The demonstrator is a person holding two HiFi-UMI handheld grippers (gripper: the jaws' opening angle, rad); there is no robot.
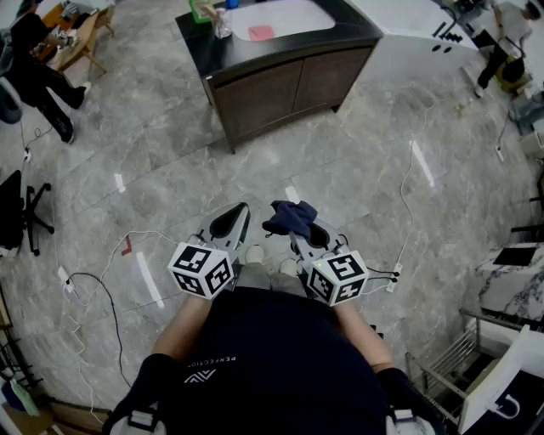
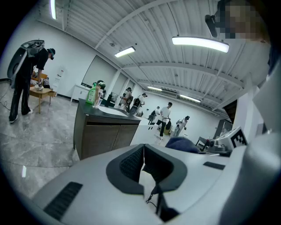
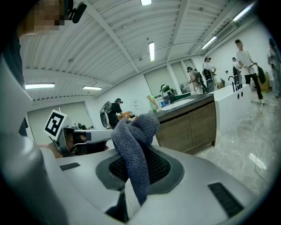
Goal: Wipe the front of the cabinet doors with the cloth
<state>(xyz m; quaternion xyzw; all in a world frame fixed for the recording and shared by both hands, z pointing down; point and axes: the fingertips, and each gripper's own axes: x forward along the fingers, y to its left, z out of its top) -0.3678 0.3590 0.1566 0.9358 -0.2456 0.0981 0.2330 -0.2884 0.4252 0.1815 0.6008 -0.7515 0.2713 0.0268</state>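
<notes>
The cabinet (image 1: pixel 280 89) stands a few steps ahead on the stone floor, with two brown doors (image 3: pixel 193 127) under a dark top and a white sink. Its doors also show in the left gripper view (image 2: pixel 105 138). My right gripper (image 1: pixel 299 228) is held at waist height, shut on a dark blue knitted cloth (image 1: pixel 291 217) that bunches above the jaws (image 3: pixel 134 140). Beside it, my left gripper (image 1: pixel 229 224) is shut with nothing between its pads (image 2: pixel 142 165). Both grippers are well short of the cabinet.
A green bottle (image 1: pixel 201 10) and a pink item (image 1: pixel 261 32) sit on the countertop. White cables (image 1: pixel 408 191) trail over the floor on both sides. An office chair (image 1: pixel 21 212) stands left, a wire rack (image 1: pixel 459 361) right. Several people stand in the background.
</notes>
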